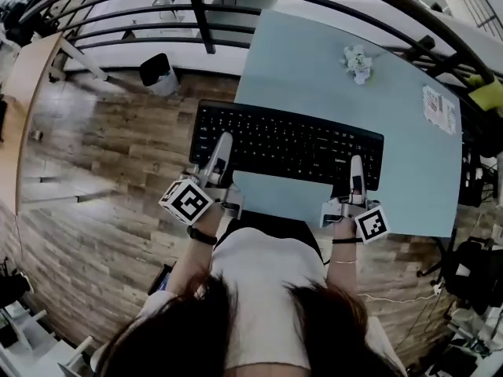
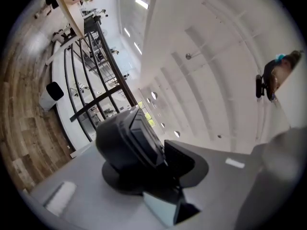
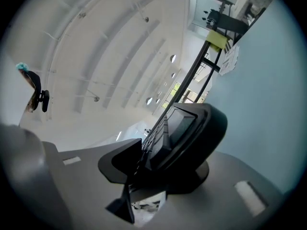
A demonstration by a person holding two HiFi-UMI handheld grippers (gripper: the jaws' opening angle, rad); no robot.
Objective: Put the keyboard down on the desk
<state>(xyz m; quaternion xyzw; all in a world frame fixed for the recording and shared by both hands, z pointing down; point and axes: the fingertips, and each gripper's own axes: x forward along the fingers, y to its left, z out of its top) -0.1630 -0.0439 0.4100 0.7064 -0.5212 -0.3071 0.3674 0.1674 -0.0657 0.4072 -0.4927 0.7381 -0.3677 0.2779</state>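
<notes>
A black keyboard [image 1: 287, 144] lies across the near part of the light blue desk [image 1: 314, 69], its left end jutting past the desk's left edge. My left gripper [image 1: 222, 154] is shut on the keyboard's near left edge and my right gripper [image 1: 356, 173] on its near right edge. The left gripper view shows the keyboard's edge [image 2: 139, 138] clamped between the jaws of the left gripper [image 2: 160, 164]. The right gripper view shows the same at the other end, the keyboard [image 3: 180, 126] pinched in the right gripper [image 3: 151, 152]. I cannot tell whether the keyboard touches the desk.
A crumpled white paper [image 1: 357, 61] lies far on the desk, and a printed card [image 1: 440, 108] sits at its right edge. A black railing [image 1: 204, 22] runs behind the desk. A bin [image 1: 159, 73] stands on the wooden floor at the left.
</notes>
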